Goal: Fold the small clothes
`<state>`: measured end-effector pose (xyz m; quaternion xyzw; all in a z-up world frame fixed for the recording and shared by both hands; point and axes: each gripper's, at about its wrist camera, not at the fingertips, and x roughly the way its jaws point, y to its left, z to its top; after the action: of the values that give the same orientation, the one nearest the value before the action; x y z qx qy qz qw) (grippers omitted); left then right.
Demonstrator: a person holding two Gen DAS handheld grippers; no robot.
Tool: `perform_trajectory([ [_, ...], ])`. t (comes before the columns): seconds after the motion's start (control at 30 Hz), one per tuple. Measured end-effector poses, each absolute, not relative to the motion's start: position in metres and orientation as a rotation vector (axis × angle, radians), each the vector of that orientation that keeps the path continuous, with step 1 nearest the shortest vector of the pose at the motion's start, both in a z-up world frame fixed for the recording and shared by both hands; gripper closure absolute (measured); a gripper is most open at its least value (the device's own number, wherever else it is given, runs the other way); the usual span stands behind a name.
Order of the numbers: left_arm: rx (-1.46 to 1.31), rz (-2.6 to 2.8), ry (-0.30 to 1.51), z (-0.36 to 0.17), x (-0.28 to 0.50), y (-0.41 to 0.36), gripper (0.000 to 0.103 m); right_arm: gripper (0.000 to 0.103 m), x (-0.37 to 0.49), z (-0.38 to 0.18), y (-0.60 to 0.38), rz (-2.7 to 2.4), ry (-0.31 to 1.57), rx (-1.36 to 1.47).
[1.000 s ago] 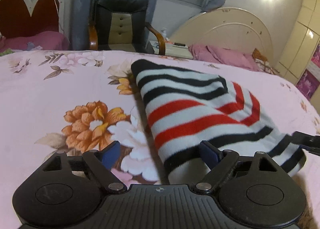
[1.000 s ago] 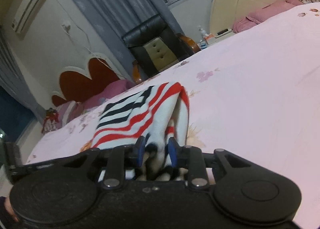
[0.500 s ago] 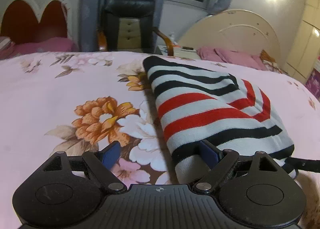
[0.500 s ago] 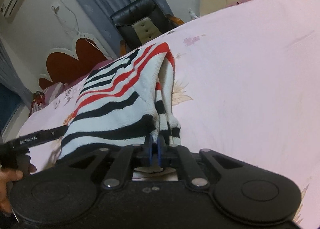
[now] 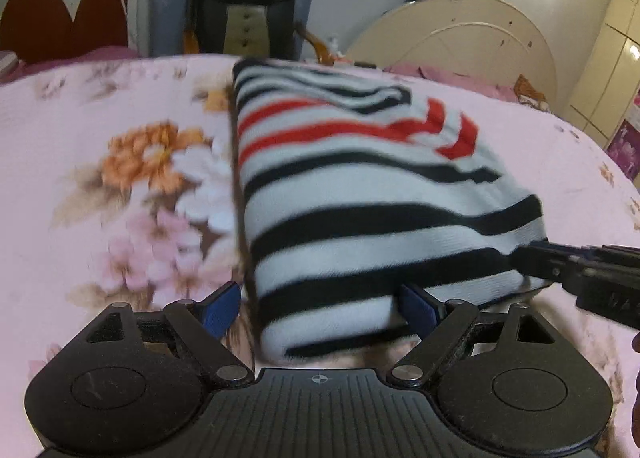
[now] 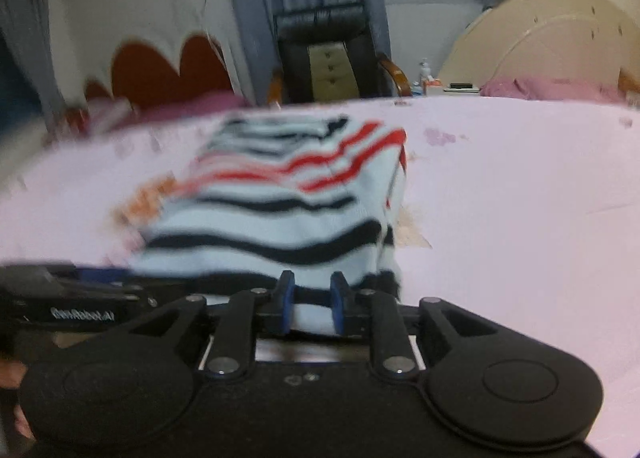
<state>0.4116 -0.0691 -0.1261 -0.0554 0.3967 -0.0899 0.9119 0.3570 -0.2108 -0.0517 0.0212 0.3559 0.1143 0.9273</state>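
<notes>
Folded into a striped block, the sweater lies on the floral bedspread; the left gripper stands wide around its near end, gripping nothing; the right gripper's narrow jaws, just reopening, straddle the hem; folding looks nearly done, only tidying left.

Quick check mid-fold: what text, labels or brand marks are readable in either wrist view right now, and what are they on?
Mirrored white lettering on the left gripper, right wrist view: seems to read "GenRobot.AI", blurred, so not certain.
Faint raised letters on the right gripper, left wrist view: too dark and cut off to read.
Purple poster at the right edge: too small and blurred to read.
Striped sweater and floral bedspread: no text visible.
</notes>
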Motion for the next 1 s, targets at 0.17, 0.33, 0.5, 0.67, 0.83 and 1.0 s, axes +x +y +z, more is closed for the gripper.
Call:
perform_trajectory([
  [0.17,-0.063,-0.216,0.801,-0.128,0.403,-0.062,0.017,0.091,0.362,-0.068,-0.214,0.222,0.765,0.004],
  [0.33,-0.116,-0.234,0.774,-0.104,0.402,-0.042,0.017,0.079,0.356,-0.045,-0.221,0.255,0.729,0.023],
  [0.5,-0.128,-0.272,0.682,-0.076,0.438,-0.049,0.017,0.085,0.383,-0.023,-0.227,0.231,0.636,0.033],
  [0.67,-0.047,-0.321,0.666,-0.070,0.489,-0.079,0.017,0.092,0.437,-0.028,-0.231,0.193,0.634,0.066],
  [0.83,-0.002,-0.368,0.759,-0.094,0.515,-0.096,0.017,0.093,0.465,-0.040,-0.232,0.204,0.663,0.059],
  [1.0,0.124,-0.357,0.724,-0.105,0.500,-0.110,0.017,0.096,0.477,-0.066,-0.230,0.202,0.743,0.012],
])
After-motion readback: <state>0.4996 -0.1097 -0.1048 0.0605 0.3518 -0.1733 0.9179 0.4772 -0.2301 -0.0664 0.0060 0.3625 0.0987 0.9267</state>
